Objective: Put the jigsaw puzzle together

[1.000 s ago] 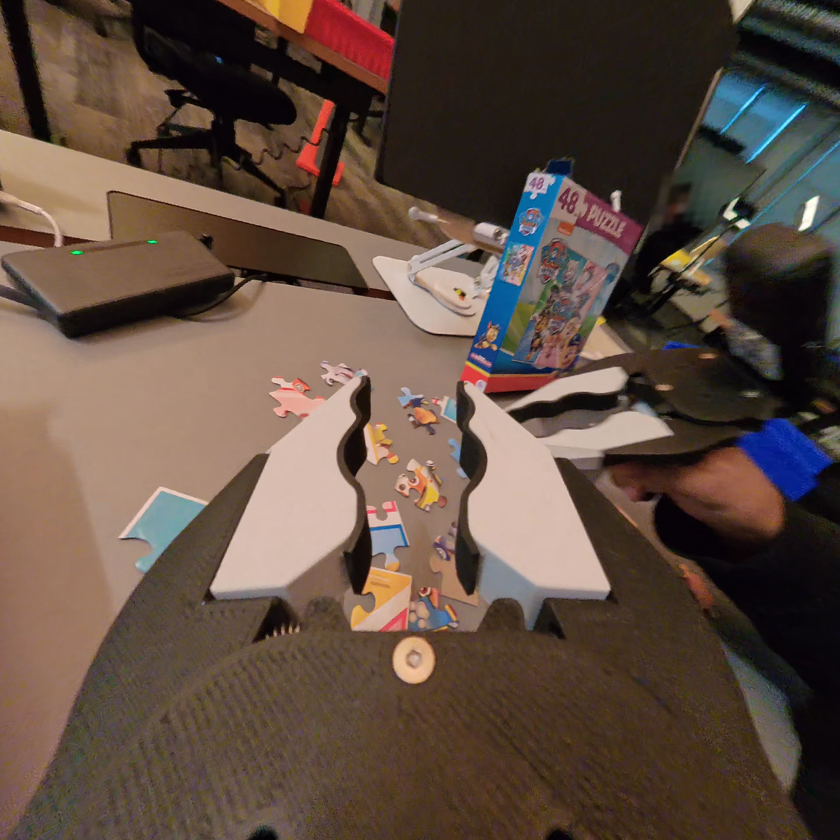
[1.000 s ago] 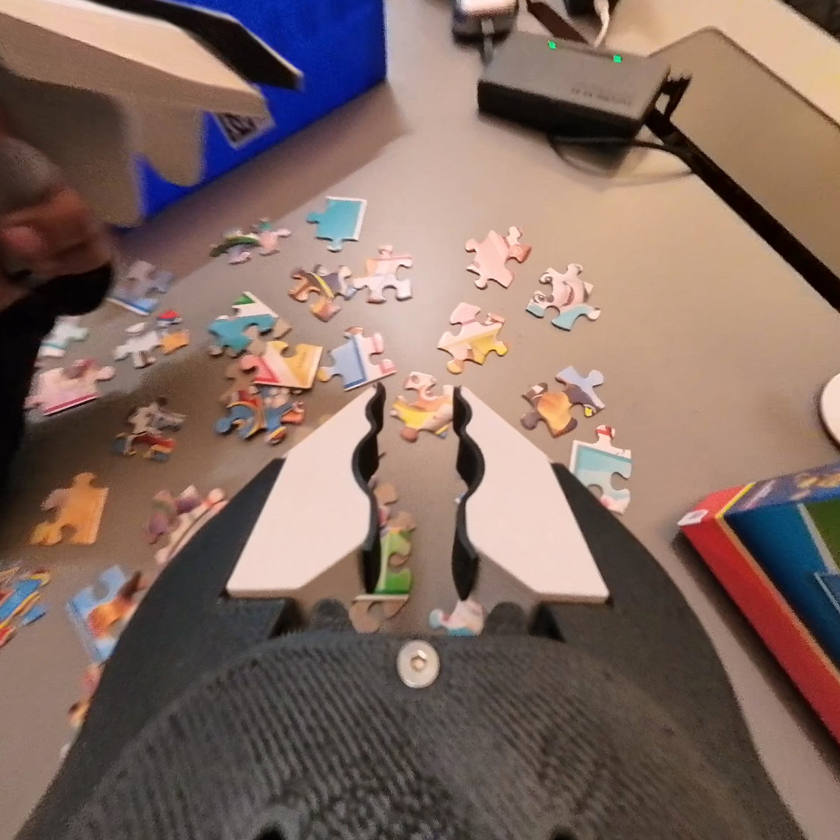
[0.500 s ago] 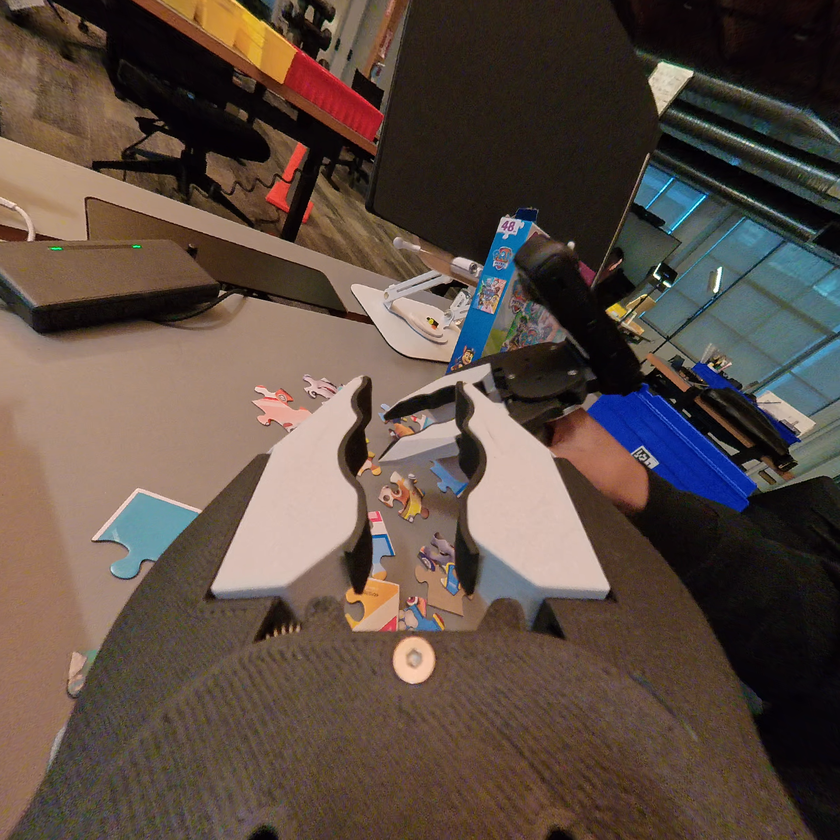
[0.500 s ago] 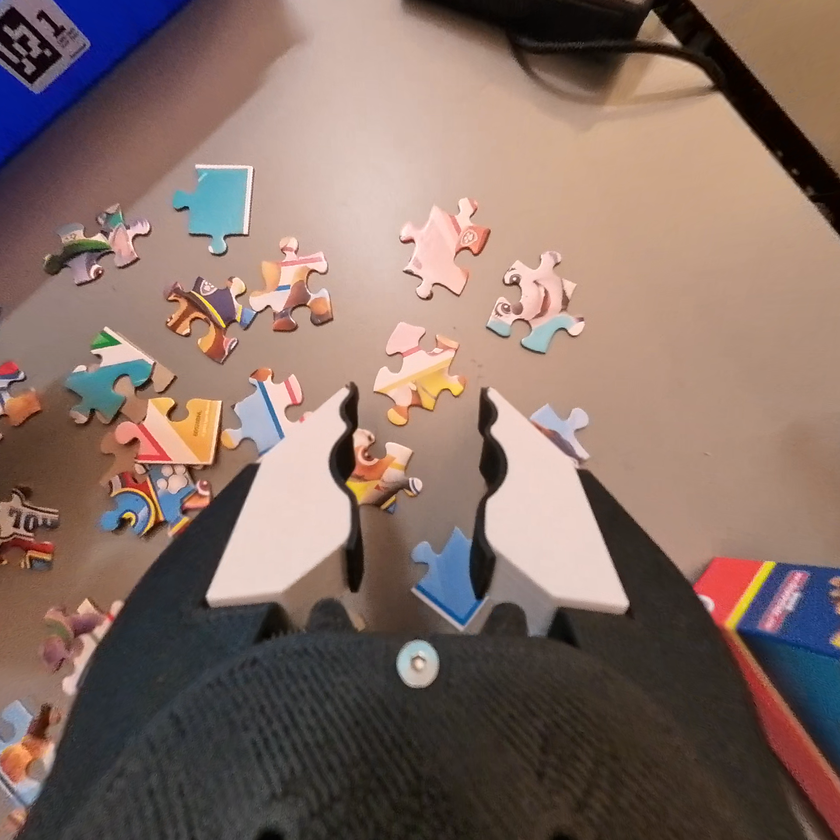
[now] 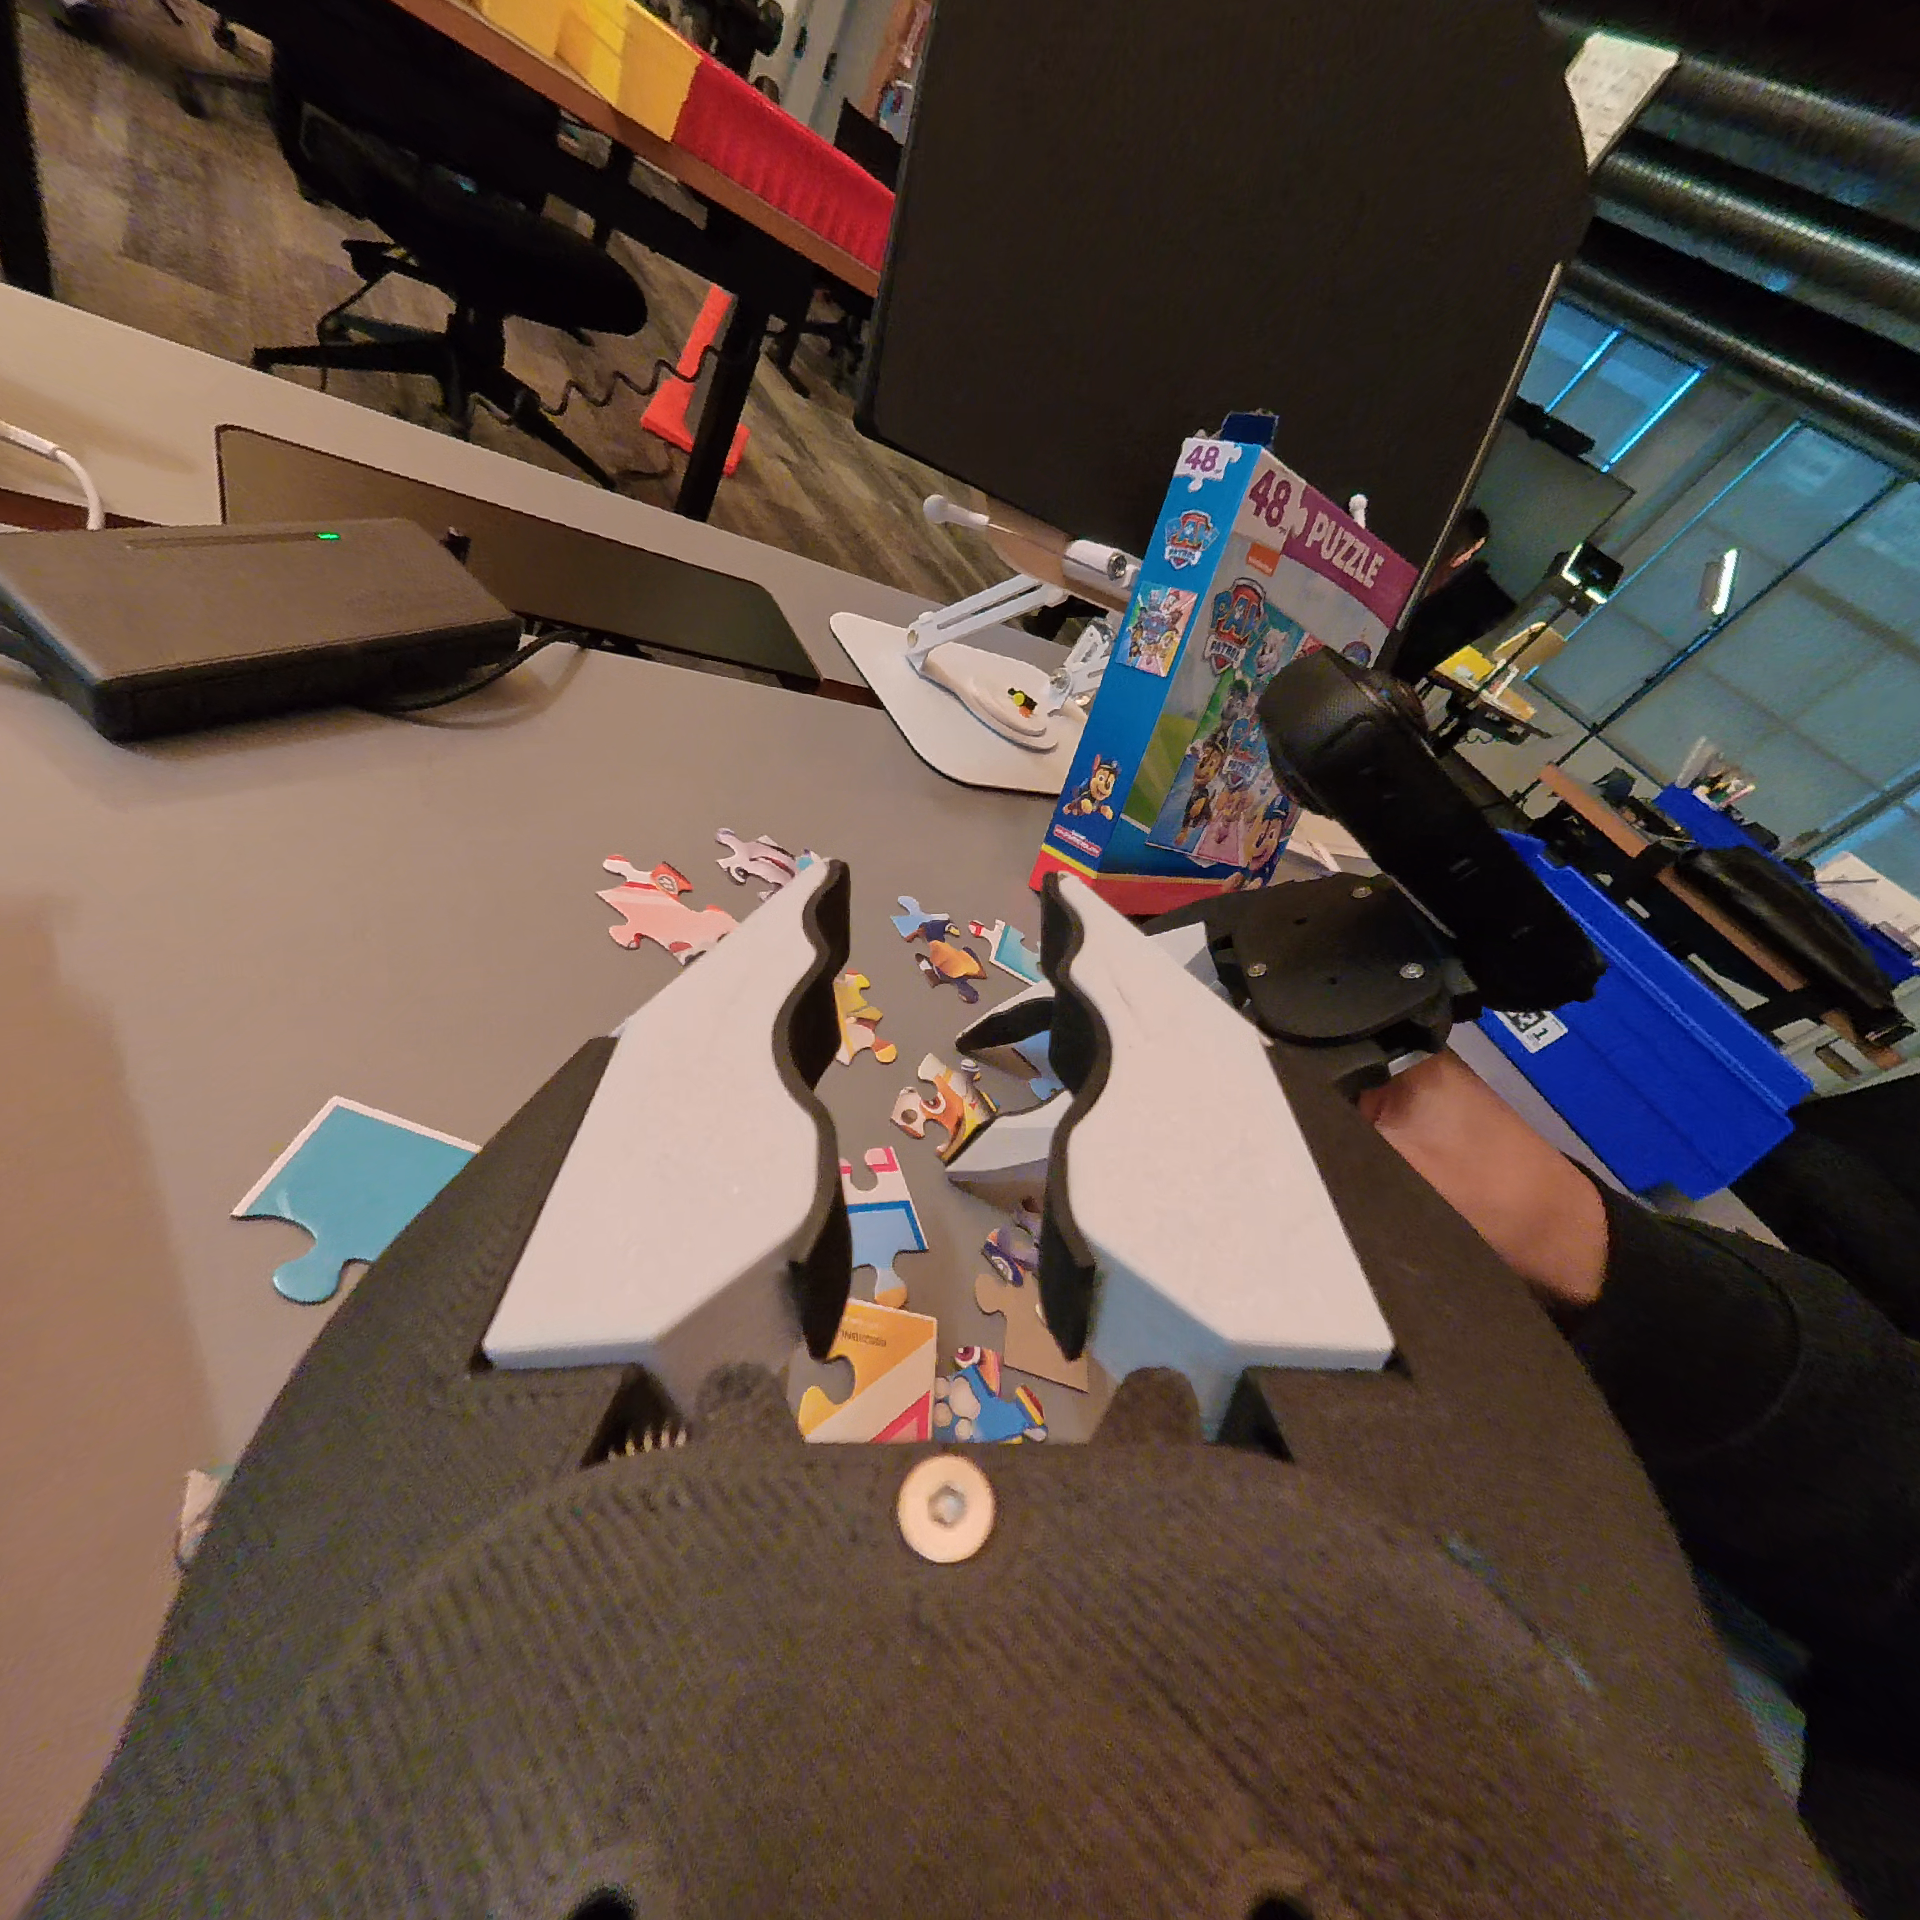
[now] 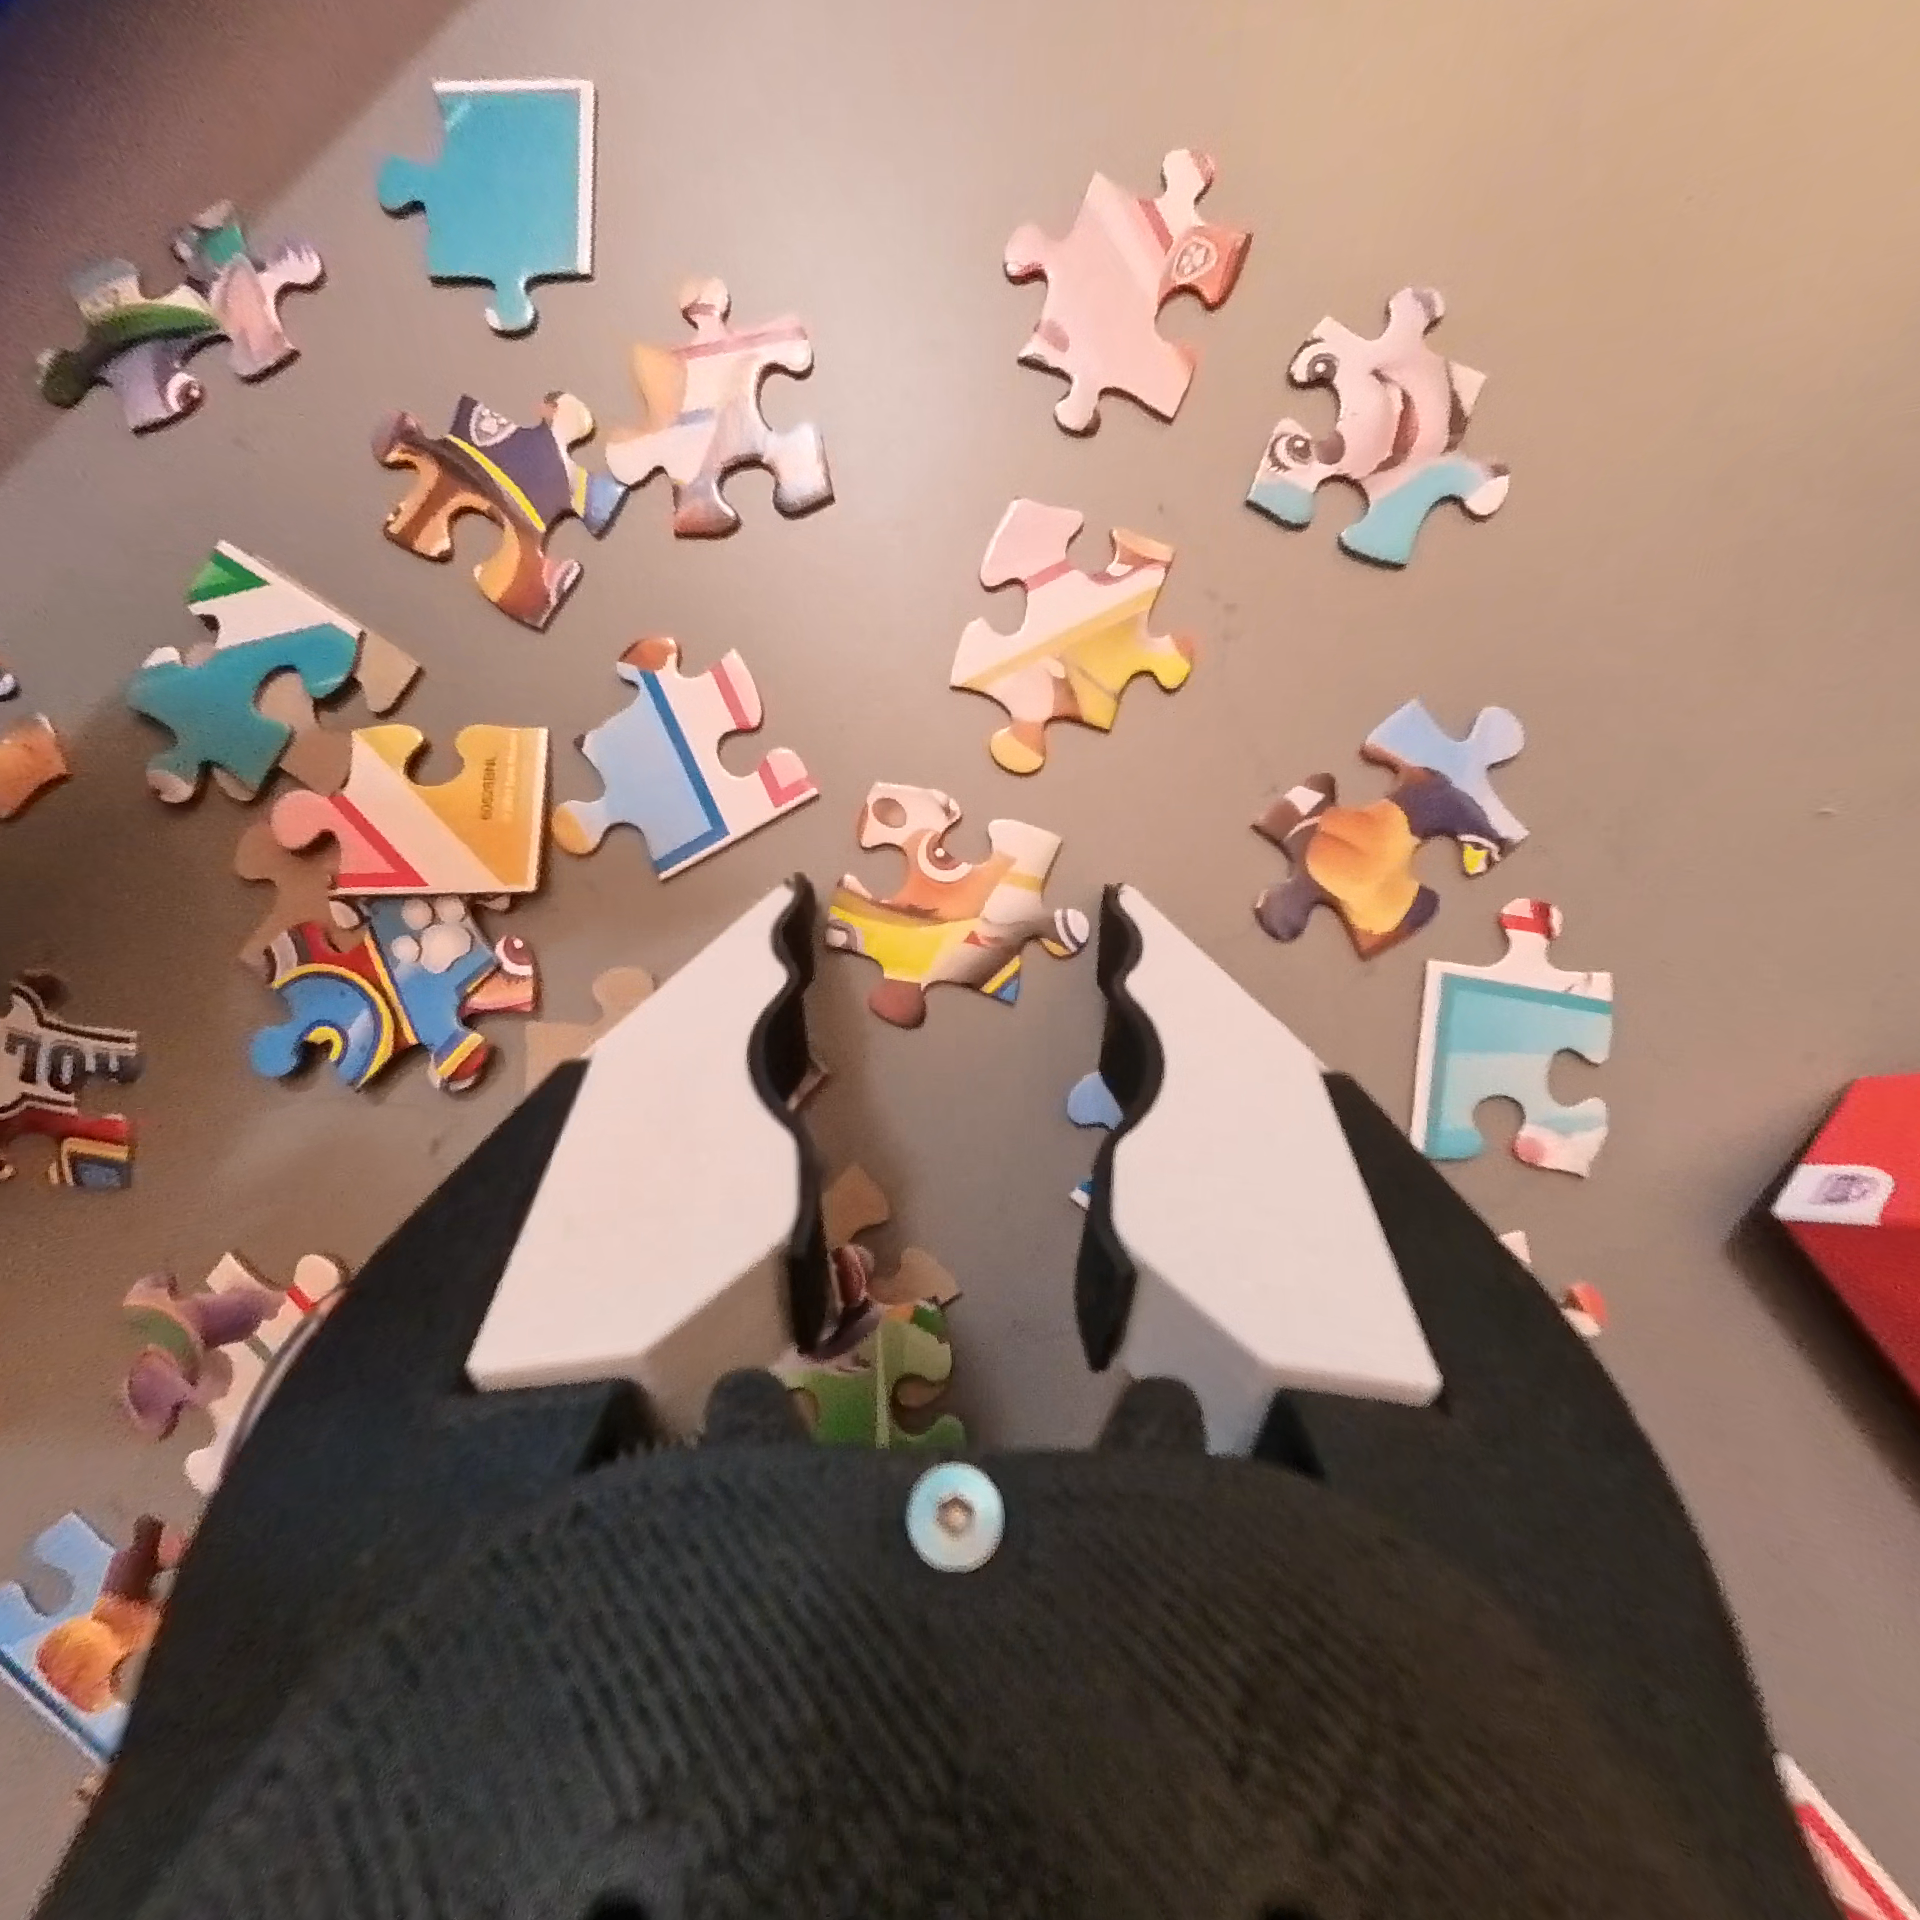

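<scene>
A thin, light, stiff cardboard puzzle piece, orange and yellow, lies flat mid-table between the right gripper's spread fingers, untouched; its edges look the likeliest hold. The left gripper hovers, fingers apart, empty.

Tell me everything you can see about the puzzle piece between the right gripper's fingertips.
The puzzle piece is printed cardboard in orange, yellow and white, with knobs and notches, face up. It lies flat on the grey table, alone, touching no other piece. The right gripper stands open around it; neither pad presses it.
</scene>
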Demonstrator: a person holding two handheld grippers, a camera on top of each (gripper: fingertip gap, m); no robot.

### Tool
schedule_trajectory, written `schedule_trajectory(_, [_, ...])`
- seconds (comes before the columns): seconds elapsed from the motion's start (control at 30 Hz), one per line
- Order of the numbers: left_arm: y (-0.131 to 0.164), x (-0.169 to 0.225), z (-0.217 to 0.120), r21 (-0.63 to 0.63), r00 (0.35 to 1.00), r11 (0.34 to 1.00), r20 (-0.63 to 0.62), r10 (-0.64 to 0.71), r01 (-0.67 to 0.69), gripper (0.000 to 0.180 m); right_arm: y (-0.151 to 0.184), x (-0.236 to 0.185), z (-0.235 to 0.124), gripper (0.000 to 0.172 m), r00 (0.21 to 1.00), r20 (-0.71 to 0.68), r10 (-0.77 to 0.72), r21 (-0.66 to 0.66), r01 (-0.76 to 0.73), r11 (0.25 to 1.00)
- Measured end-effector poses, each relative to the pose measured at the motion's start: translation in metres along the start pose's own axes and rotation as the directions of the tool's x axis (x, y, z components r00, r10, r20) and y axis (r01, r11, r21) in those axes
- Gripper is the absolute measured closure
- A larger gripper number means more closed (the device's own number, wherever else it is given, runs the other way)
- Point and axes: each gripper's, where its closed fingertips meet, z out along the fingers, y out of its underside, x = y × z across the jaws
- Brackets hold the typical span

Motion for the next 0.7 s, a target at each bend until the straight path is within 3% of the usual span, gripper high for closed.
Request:
schedule_trajectory(0.1, [-0.001, 0.000, -0.001, 0.010, 1.000, 1.000, -0.004, -0.009, 0.009, 0.146, 0.000, -0.001, 0.001, 0.132, 0.999, -0.022, -0.033, -0.020, 0.033, 0.999])
schedule_trajectory(0.43, [0.000, 0.000, -0.001, 0.007, 1.000, 1.000, -0.006, -0.008, 0.008, 0.146, -0.006, -0.007, -0.010, 0.133, 0.998, 0.028, -0.061, 0.041, 0.060, 0.997])
schedule_trajectory(0.57, [0.000, 0.002, -0.001, 0.005, 1.000, 1.000, -0.022, -0.017, 0.017, 0.146, -0.019, -0.022, -0.046, 0.133, 0.987, 0.146, -0.073, 0.160, 0.049, 0.986])
schedule_trajectory(0.7, [0.004, 0.004, 0.002, -0.012, 1.000, 1.000, -0.023, -0.011, 0.010, 0.145, -0.004, 0.001, -0.113, 0.133, 0.987, 0.147, -0.070, 0.257, 0.030, 0.966])
